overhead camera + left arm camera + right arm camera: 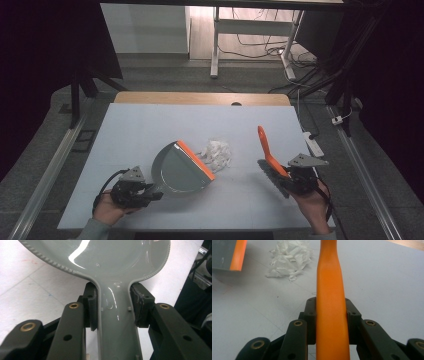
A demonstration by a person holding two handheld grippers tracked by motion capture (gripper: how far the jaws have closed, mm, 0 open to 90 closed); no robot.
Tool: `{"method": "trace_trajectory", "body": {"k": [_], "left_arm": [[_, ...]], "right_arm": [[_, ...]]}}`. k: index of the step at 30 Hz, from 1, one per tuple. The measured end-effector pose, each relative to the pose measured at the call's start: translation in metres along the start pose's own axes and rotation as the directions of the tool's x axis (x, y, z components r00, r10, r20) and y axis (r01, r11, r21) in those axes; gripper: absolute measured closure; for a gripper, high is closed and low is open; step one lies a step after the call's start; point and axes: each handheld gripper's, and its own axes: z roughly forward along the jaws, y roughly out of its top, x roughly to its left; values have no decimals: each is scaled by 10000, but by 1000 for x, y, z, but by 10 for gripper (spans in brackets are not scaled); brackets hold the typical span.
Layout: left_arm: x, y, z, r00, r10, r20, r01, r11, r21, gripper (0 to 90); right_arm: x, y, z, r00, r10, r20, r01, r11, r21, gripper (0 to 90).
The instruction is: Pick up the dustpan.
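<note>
The left gripper (150,194) sits near the front left of the bench (150,130), held by a hand (107,210) that comes in from the bottom edge. Its fingers (91,306) are clenched on the grey handle of the dustpan (177,170), one pad pressing each side of the neck just below where the pan widens. The dustpan lies on the bench ahead and to the right of that gripper, its orange lip (196,159) facing right and away from the person. Just beyond the lip, close to it, lies a small heap of white paper scraps (216,152); from the high view I cannot tell whether the nearest scraps touch the lip.

The right gripper (286,181) is at the front right of the bench, in the other hand (315,207). Its fingers (310,315) are closed around the orange handle of the brush (267,150), which runs up between them and points away from the person. The dark bristle head (272,177) sits at the gripper's left side, low over the bench and well apart from the scraps. In the right gripper view the paper heap (290,260) lies ahead to the left, beside the corner of the dustpan (224,255).
</note>
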Motion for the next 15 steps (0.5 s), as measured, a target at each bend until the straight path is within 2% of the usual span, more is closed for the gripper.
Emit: {"method": "trace_trajectory", "body": {"k": [7,15], "left_arm": [[1,-1,8,9998,-78,185,70,9990,446,613],[3,-2,13,9990,-353,255,335,9971,678,613]], "right_arm": [[0,0,1,10000,-48,-10,48,10000,53,697],[1,0,1,10000,-35,-5,35,10000,58,697]]}}
